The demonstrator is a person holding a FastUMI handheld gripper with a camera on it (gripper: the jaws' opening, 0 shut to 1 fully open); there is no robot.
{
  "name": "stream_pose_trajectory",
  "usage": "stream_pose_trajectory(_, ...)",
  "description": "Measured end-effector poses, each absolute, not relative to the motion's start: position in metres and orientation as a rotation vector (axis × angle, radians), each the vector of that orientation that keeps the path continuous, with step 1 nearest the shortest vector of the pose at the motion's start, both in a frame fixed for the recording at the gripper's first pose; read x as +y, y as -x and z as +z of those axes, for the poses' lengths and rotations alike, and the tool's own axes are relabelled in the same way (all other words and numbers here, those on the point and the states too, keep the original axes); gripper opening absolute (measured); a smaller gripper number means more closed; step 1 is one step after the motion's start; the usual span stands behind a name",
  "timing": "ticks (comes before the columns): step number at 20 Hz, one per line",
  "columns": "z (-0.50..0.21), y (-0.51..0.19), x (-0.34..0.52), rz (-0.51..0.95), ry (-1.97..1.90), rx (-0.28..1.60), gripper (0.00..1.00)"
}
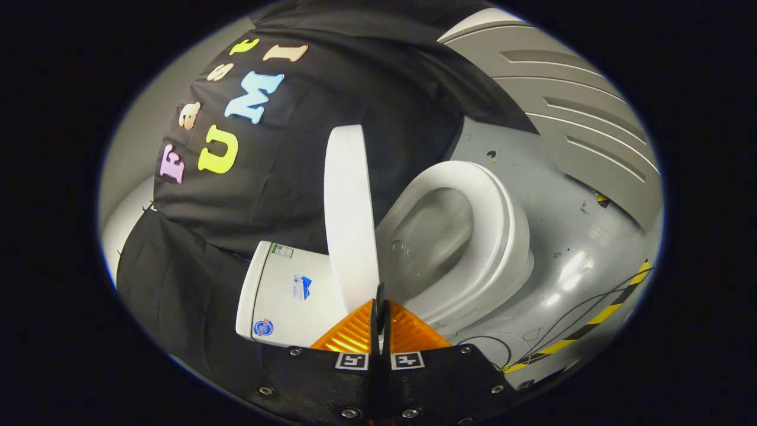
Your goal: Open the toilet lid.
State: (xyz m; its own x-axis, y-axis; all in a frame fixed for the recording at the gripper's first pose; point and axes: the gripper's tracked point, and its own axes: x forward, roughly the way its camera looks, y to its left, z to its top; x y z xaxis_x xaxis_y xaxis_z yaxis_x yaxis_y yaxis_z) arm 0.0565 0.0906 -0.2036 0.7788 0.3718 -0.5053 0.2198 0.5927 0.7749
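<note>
Toilet lid (350,213) stands raised, seen almost edge-on, with its near rim pinched between the 2 orange fingers (346,332) of the claw (381,322). The fingers sit nearly together, with a thin strip of the lid's white edge showing in the narrow gap between them, so the claw is closed on the lid. The view is rolled, so the whole toilet appears tipped onto its side.

Just behind the fingers, the claw's black body (331,384) carries 2 square black-and-white markers (352,360) and a row of silver screws.

On one side of the lid lies the white tank (284,296), touching the lid's base and bearing small stickers too small to make out. On the other side, the oval seat (502,225) rings the open bowl (432,236), whose grey inner surface is fully exposed. Lid and seat are well apart at their far ends and meet near the fingers.

Beyond the bowl spreads a glossy grey floor (562,236) with a few dark specks and bright reflections. Thin black cables (568,319) loop across it beside a yellow-and-black striped strip (615,305). Farther out, a grey ribbed panel (579,118) rises, and black cloth (366,89) hangs behind the tank and lid.
</note>
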Motion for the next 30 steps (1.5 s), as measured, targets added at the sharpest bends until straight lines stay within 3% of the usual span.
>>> stream_pose_trajectory(30, -0.131, -0.058, 0.146, 0.029, -0.570, 0.573, 0.00)
